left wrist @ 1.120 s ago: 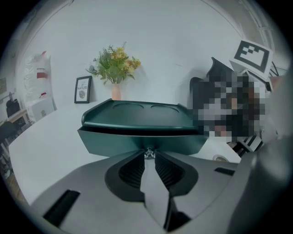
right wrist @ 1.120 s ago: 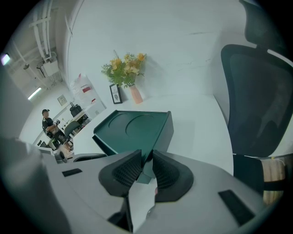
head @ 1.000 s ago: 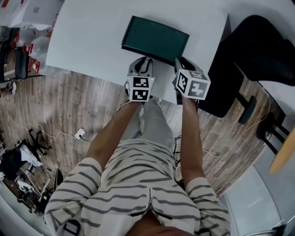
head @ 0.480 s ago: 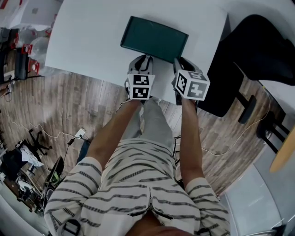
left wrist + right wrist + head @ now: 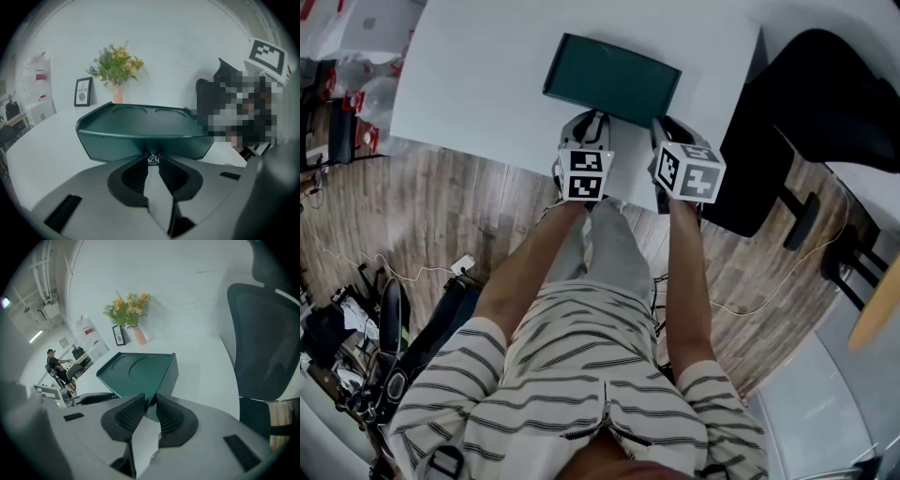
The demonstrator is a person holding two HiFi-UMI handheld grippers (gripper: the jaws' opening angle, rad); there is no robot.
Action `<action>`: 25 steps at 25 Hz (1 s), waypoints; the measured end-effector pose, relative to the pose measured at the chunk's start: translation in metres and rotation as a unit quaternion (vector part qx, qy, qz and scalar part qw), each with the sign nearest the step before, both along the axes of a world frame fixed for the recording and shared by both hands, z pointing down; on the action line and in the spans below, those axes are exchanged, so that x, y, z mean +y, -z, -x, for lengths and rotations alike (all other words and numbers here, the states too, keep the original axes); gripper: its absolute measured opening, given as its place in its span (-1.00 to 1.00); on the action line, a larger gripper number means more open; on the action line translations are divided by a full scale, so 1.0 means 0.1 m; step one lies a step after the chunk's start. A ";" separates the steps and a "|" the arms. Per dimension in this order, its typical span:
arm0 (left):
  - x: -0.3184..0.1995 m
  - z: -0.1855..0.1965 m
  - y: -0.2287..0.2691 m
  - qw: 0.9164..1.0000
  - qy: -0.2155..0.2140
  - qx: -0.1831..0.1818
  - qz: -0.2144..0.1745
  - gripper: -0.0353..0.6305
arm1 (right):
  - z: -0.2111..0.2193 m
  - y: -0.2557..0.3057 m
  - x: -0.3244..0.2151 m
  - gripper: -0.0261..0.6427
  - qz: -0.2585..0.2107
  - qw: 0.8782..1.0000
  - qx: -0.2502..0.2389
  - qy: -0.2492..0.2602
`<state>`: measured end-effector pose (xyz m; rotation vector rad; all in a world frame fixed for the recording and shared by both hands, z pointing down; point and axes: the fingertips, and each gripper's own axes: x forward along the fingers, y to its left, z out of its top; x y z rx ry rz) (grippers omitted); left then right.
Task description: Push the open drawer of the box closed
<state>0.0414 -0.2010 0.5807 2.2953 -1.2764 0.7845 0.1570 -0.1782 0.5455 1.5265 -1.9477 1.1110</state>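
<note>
- Two grippers sit at the near side of the dark green box (image 5: 614, 80). It lies on the white desk (image 5: 478, 84) close to the near edge, right in front of the person.
- On the left gripper (image 5: 153, 156) the jaws are drawn in to a narrow gap. They pinch the small clear knob (image 5: 153, 160) in the middle of the drawer front (image 5: 117, 140).
- On the right gripper (image 5: 149, 401) the jaws are nearly together too, with the box's near right corner wedged between their tips. I read that as a steadying hold.
- From the head view the box shows as one plain rectangle with nothing jutting toward the person. From the left gripper view the front face looks level with the body, with no gap or lip that I can make out.
- So the closing push looks done, or all but done. I cannot rule out a last sliver, since the seam under the top rim is in shadow.
- What seems left is to let go of the knob, release the corner, and draw both grippers back from the desk.
</note>
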 end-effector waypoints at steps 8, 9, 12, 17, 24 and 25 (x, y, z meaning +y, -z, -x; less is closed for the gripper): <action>0.02 -0.03 0.00 1.000 -0.004 -0.006 0.003 -0.69 | -0.03 -0.01 0.01 -0.66 0.000 1.000 0.006 -0.003; 0.02 -0.04 0.00 1.000 -0.004 -0.006 0.004 -0.68 | -0.04 -0.01 0.02 -0.66 0.000 1.000 0.006 -0.004; 0.02 -0.04 0.00 1.000 -0.008 -0.012 0.005 -0.68 | -0.04 0.03 0.00 -0.66 -0.005 1.000 0.012 -0.005; 0.02 -0.03 -0.01 1.000 -0.013 -0.019 0.011 -0.66 | -0.03 0.02 -0.02 -0.66 -0.004 1.000 0.022 -0.004; 0.09 0.01 0.16 1.000 -0.015 -0.018 -0.005 -0.65 | -0.05 -0.01 -0.02 -0.65 -0.004 1.000 0.028 -0.007; 0.10 0.02 0.19 1.000 -0.016 -0.017 -0.007 -0.65 | -0.05 0.01 -0.02 -0.66 -0.007 0.999 0.034 -0.008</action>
